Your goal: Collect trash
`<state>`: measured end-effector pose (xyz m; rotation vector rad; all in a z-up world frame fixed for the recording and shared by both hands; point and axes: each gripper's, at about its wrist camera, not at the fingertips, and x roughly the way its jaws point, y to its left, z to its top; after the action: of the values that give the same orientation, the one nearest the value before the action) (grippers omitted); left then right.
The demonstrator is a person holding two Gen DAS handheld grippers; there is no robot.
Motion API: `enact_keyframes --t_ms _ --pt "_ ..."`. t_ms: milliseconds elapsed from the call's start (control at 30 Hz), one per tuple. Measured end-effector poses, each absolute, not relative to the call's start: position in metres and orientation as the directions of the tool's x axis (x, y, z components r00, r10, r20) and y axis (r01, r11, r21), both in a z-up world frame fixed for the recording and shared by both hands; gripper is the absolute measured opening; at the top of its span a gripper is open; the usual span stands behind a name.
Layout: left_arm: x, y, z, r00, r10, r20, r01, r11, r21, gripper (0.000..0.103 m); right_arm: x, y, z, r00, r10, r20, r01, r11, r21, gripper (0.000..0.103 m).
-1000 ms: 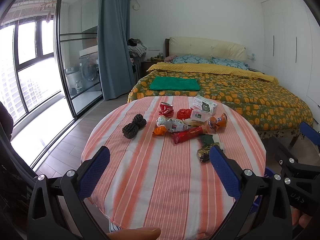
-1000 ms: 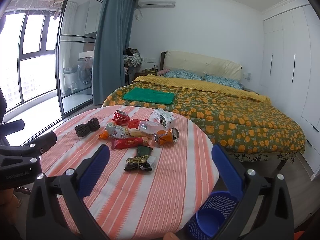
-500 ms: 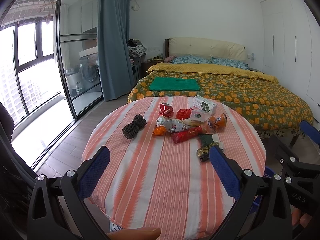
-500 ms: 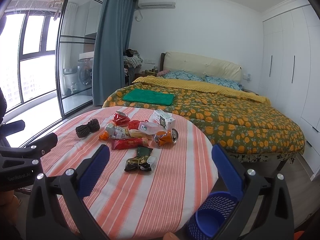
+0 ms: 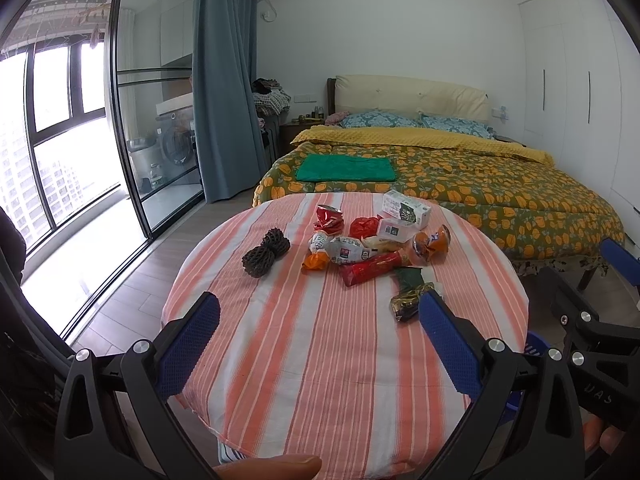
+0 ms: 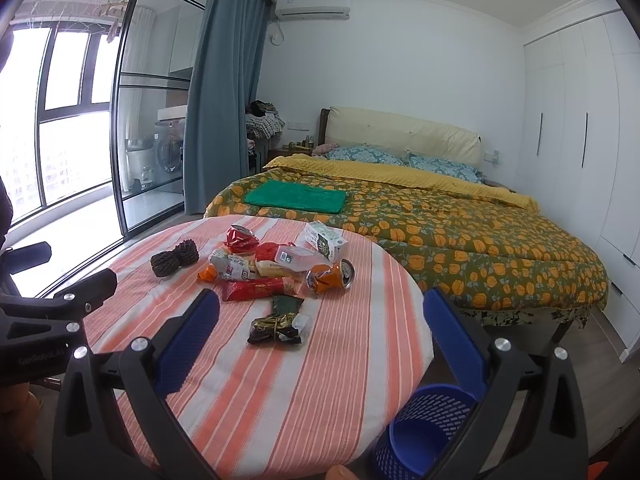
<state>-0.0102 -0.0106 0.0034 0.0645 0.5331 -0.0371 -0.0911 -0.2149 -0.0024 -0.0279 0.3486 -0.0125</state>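
left gripper (image 5: 316, 320): spread wide, empty, hovering over near table edge
right gripper (image 6: 320, 316): also wide, empty
trash (image 6: 276, 268): clustered mid-table (image 6: 340, 380), untouched
bin (image 6: 424, 428): on floor beside table, right side; likely drop point

Right wrist view (image 6: 320, 312) tilted slightly down

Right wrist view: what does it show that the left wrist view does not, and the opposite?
Only the right wrist view shows the inside of the blue mesh bin beside the table, plus the left gripper's body. Only the left wrist view shows the right gripper's body and a mere sliver of that bin. Both show the striped tablecloth, the dark net bundle, the crushed orange can, the red wrapper and open jaws.
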Motion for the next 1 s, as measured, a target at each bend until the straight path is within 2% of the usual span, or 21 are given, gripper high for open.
enact_keyframes --t_ms 1000 --pt "-0.007 -0.003 -0.007 0.850 -0.014 -0.527 0.048 0.998 0.051 0.099 -0.084 -0.211 -0.015 0.929 -0.010 -0.371 -0.004 0.999 -0.037 0.099"
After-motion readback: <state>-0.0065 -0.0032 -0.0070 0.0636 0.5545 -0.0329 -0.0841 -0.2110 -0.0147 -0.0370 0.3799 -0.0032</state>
